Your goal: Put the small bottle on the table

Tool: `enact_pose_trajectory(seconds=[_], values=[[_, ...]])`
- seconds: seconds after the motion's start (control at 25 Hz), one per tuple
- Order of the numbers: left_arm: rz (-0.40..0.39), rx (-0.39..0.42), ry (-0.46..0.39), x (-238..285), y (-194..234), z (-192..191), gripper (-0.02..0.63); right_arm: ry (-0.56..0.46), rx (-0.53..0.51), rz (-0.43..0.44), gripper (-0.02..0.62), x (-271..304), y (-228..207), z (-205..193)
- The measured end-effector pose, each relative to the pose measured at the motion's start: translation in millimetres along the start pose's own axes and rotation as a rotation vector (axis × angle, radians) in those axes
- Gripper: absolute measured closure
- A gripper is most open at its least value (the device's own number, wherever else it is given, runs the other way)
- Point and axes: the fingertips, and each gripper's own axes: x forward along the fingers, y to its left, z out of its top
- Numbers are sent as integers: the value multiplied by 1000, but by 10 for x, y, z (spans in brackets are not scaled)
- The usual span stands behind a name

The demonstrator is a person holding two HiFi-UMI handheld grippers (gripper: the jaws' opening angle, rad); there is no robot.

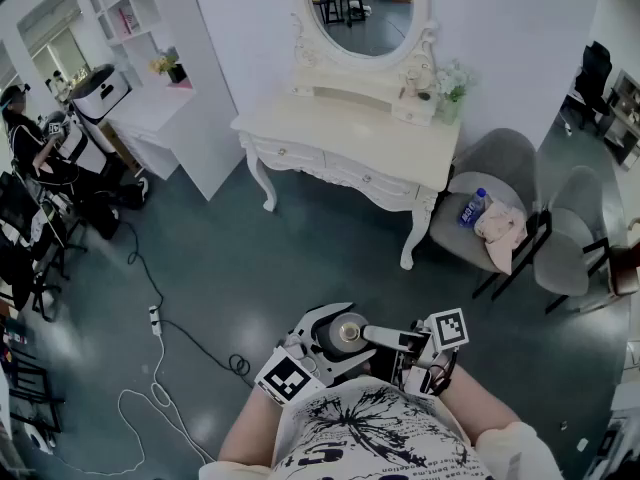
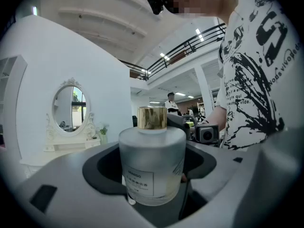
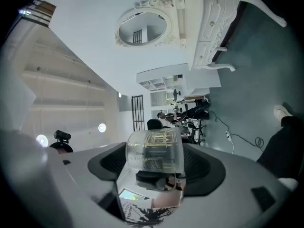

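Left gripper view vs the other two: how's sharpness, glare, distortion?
Left gripper view: small bottle sharp, heavy fisheye, black corners. Right gripper view: bottle sharp too, two lamps flare at left. Head view: dim, bluish, walls bowed, dressing table legible.

The dressing table (image 1: pixel 345 148) is bare along its front edge and left end. At its back stands the oval mirror (image 1: pixel 365 13), and toward the back right corner a vase of flowers (image 1: pixel 452 86), with what may be small jars beside it. Just right of the table, grey chairs (image 1: pixel 495 153) close off that side. To its left, a white shelf unit (image 1: pixel 165 118) stands apart, leaving a gap. The floor (image 1: pixel 300 258) before the table is open. A cable (image 1: pixel 190 336) lies well off to its front left.
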Motion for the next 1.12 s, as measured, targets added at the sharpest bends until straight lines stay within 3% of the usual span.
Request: enact_pose_trajectory(seconds=[0.64, 0.88, 1.12], values=[[-23, -19, 37, -21, 134, -161, 256, -23, 17, -25, 219, 63, -142, 100], [-22, -35, 17, -35, 584, -219, 256, -38, 22, -40, 219, 322, -260, 453], [-43, -47, 43, 31, 1355, -365, 256, -57, 19, -59, 219, 697, -412, 1132]])
